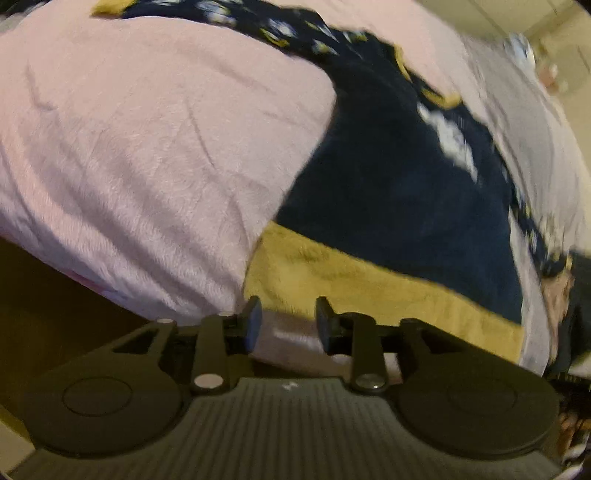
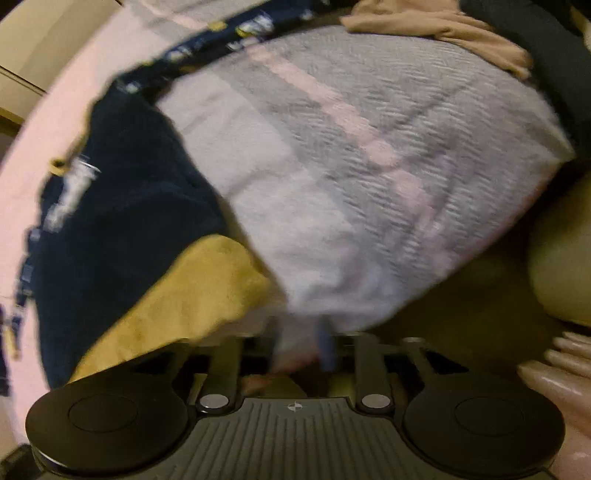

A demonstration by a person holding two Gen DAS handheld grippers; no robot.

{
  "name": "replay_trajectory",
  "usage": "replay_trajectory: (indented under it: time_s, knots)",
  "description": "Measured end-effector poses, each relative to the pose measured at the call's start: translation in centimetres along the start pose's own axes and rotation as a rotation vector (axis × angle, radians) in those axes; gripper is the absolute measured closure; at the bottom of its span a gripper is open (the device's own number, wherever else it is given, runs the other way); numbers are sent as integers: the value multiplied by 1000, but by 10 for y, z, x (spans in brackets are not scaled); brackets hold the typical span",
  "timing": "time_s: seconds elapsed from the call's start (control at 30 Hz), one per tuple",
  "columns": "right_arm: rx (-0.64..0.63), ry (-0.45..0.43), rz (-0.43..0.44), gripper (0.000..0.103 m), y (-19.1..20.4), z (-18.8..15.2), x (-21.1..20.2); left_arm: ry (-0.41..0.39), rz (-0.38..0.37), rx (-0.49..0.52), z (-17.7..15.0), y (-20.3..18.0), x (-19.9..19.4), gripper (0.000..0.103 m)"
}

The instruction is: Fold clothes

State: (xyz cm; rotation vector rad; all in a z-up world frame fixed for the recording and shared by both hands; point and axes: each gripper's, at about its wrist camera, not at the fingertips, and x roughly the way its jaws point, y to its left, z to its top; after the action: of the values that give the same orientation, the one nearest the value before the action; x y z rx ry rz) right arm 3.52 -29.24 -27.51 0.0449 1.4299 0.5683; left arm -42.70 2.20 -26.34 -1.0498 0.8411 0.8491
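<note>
Only the right wrist view shows a tan garment [image 2: 443,29] beyond the navy garment [image 2: 122,192].

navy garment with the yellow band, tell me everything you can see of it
The navy garment looks like soft fleece, dark blue with a broad mustard-yellow band along its near edge and white lettering on its front. A patterned navy strip with small yellow trims runs off it. It lies spread flat on the pink blanket, partly on grey bedding. No claw grips it.
</note>
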Motion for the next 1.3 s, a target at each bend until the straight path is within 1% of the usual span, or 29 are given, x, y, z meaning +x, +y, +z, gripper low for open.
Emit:
replay_trajectory:
  time_s: [0.03,0.07,0.1,0.13,0.17,0.23,0.27,0.33,0.37,0.4,0.43,0.47,0.53,0.57,0.6,0.63,0.67,0.7,0.77,0.8,0.83,0.87,0.9,0.97,1.03,1.1,1.17,1.23,1.3]
  knots:
    - [1,-18,30,30,0,1,1,-21,-10,-20,0,3,2,63]
    - [0,-33,58,30,0,3,2,-38,-12,-23,2,5,5,59]
    - [-18,-48,116,30,0,5,4,-55,-12,-21,4,6,8,55]
    - [-30,-59,157,30,0,8,10,-65,-8,-22,9,7,15,53]
    - [-29,-64,165,30,0,11,17,-67,-10,-28,13,8,24,52]
    - [-27,-64,178,30,1,15,33,-62,-17,-60,17,14,40,52]
    - [-23,-52,196,30,2,15,44,-65,-41,-85,18,18,46,52]
    - [2,-20,240,31,0,14,61,-42,-113,-147,18,25,59,67]
    - [13,-12,262,38,-1,13,66,-27,-130,-163,19,24,64,91]
    - [16,-7,274,80,0,12,68,-14,-144,-173,19,24,68,98]
    - [11,-9,276,86,1,12,66,-38,-142,-134,19,17,60,98]
    - [2,-16,276,86,3,13,61,-74,-136,-80,18,10,48,99]
    - [-29,-61,311,88,2,13,39,-134,-127,25,16,-6,22,99]
    - [-27,-77,333,88,-2,13,29,-154,-127,73,14,-13,8,98]
    - [-11,-80,340,88,-9,15,22,-161,-104,123,10,-21,-1,97]
    - [11,-72,327,88,-16,15,21,-154,-72,165,5,-26,-2,96]
    - [32,-51,295,88,-20,15,27,-135,-47,187,1,-29,2,95]
    - [56,-25,255,87,-24,14,36,-98,-3,194,-4,-30,13,94]
    - [99,30,183,81,-29,12,55,-11,108,210,-12,-33,40,94]
    - [101,49,164,74,-25,12,58,35,170,225,-14,-35,52,94]
    - [80,51,149,62,-20,11,56,71,222,243,-15,-37,59,94]
    - [36,46,122,59,-13,12,50,78,232,241,-15,-37,55,93]
    - [-19,39,86,54,-7,14,44,77,230,232,-13,-35,49,93]
    - [-104,35,29,53,1,19,31,74,227,215,-10,-33,37,93]
    - [-160,23,6,53,6,29,18,35,215,191,2,-32,17,91]
    - [-190,-18,6,53,14,42,6,-3,195,195,22,-35,5,84]
    - [-217,-60,18,53,25,58,-5,-32,167,209,49,-44,3,84]
    - [-242,-102,63,53,45,77,-9,-61,120,239,83,-57,9,83]
    - [-274,-123,112,53,70,94,-5,-78,77,288,122,-72,23,80]
